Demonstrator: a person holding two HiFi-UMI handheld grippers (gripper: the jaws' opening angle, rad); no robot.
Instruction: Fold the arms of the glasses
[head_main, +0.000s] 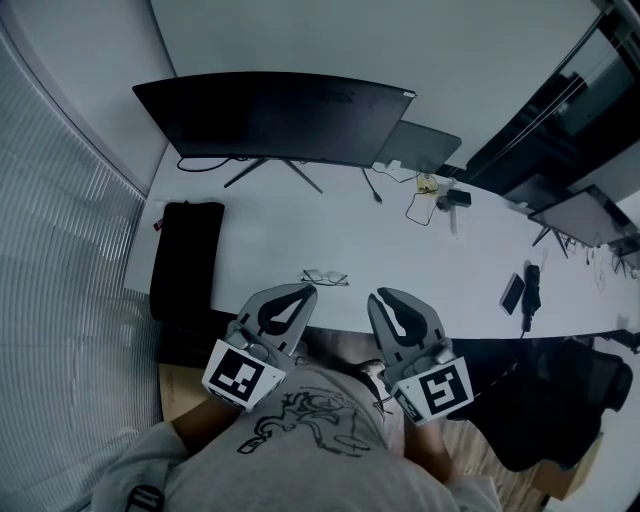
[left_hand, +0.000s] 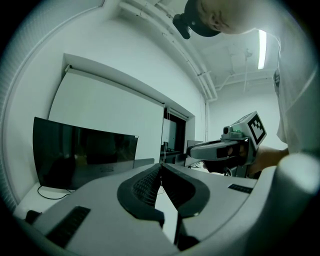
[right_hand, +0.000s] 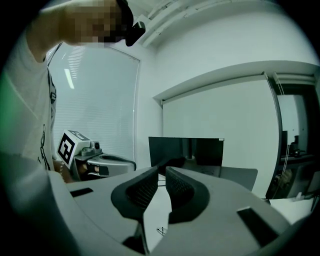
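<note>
White counter (head_main: 420, 270) carries the glasses (head_main: 325, 277), untouched. The left gripper (head_main: 303, 291) holds its jaws pressed together. The right gripper (head_main: 381, 296) has them slightly apart, empty.

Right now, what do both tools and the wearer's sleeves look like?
The left tool and right tool match. Each has a light grey plastic body tapering to a point, with black ribbed pads lining a teardrop-shaped cut-out. Each carries a white cube with black square markers at its rear. No cables are visible. The person wears a grey long-sleeved top with a dark line graphic.
</note>
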